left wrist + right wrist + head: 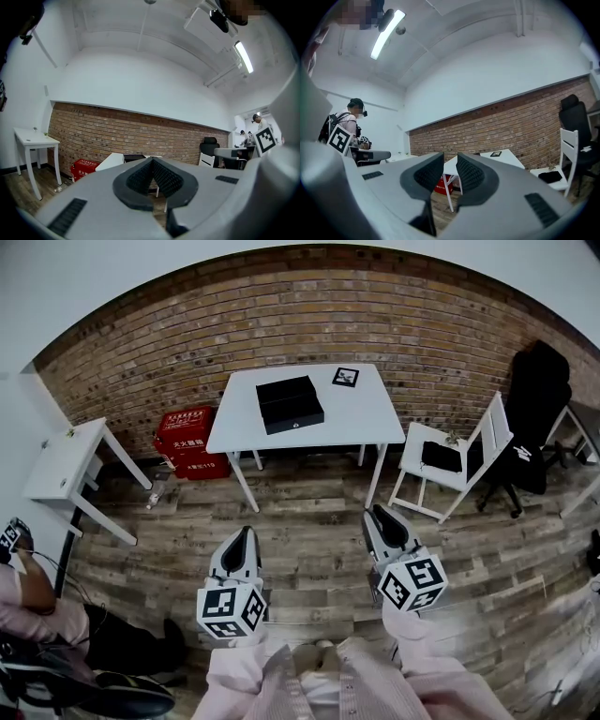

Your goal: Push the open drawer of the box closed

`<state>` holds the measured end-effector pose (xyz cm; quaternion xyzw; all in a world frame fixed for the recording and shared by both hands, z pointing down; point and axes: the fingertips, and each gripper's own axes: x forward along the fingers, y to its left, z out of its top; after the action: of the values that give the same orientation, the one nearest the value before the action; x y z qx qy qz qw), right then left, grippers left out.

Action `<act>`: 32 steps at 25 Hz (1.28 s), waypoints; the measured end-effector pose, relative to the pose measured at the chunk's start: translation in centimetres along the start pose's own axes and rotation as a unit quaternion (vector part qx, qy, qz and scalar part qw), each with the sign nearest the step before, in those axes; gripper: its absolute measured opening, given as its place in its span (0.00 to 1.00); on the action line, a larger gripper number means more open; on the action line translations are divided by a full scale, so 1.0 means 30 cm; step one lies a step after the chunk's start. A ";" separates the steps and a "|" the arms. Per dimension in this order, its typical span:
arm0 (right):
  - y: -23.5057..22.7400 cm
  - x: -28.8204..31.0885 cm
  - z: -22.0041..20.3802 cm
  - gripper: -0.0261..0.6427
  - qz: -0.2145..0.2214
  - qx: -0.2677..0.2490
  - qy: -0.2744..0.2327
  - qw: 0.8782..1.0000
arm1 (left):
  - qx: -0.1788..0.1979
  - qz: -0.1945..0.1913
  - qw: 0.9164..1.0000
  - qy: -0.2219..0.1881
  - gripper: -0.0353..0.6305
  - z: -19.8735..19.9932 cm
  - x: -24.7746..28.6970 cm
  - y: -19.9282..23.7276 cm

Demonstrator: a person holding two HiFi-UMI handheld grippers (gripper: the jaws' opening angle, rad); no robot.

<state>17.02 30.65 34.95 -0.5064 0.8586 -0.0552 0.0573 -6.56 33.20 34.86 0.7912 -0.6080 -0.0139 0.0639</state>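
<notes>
Black rigid box sits on the table, well ahead; its drawer front should slide lightly under a flat push. Left hand-held gripper is pressed together; right hand-held gripper is slightly spread, empty.

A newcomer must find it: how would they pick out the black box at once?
Before the brick wall stands a white table, between a side table and a chair. On its top lies the black box, the only big dark block there; the marker card beside it is much smaller.
</notes>
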 end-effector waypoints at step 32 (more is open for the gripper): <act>-0.165 0.447 -0.103 0.27 -0.023 0.018 0.040 0.999 | -0.010 0.012 0.999 0.030 0.05 -0.043 0.396 0.225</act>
<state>14.39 16.65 38.21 -0.5220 0.8473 -0.0924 0.0309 -9.82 20.15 37.59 0.7832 -0.6151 0.0048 0.0906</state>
